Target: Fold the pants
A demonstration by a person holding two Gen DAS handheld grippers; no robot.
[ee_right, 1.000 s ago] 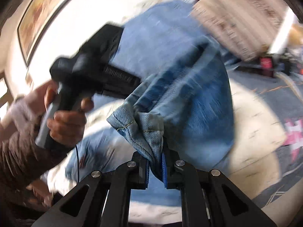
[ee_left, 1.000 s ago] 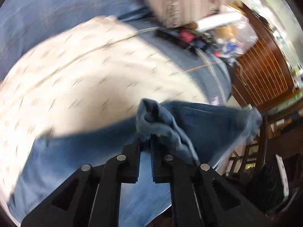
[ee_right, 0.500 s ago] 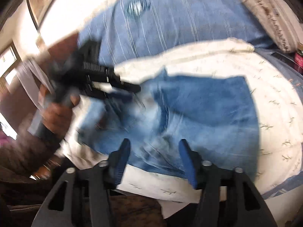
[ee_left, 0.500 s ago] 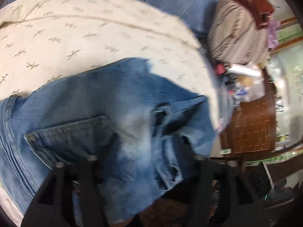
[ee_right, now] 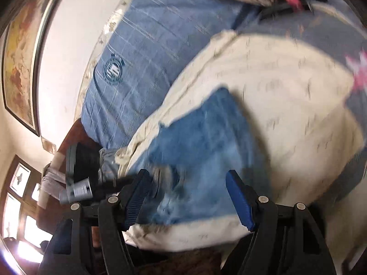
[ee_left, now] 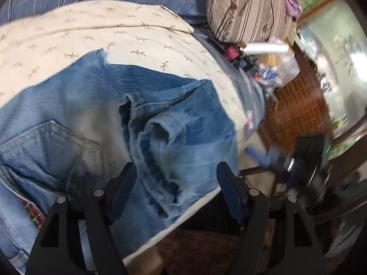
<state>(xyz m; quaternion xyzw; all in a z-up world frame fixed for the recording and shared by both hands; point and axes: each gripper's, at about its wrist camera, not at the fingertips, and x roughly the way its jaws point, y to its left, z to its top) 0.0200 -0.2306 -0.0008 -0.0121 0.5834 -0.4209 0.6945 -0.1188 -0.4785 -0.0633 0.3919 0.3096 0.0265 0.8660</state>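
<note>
Pants (ee_left: 96,114) on sheet (ee_left: 137,36), pillow (ee_left: 247,11) behind, bedspread (ee_right: 149,52) under sheet

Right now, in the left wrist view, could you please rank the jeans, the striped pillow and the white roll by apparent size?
1. jeans, though nearest the camera
2. striped pillow
3. white roll

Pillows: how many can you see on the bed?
2. A striped pillow lies at the far end beside the clutter; a blue checked pillow leans by the wall. Others may be hidden.
</note>
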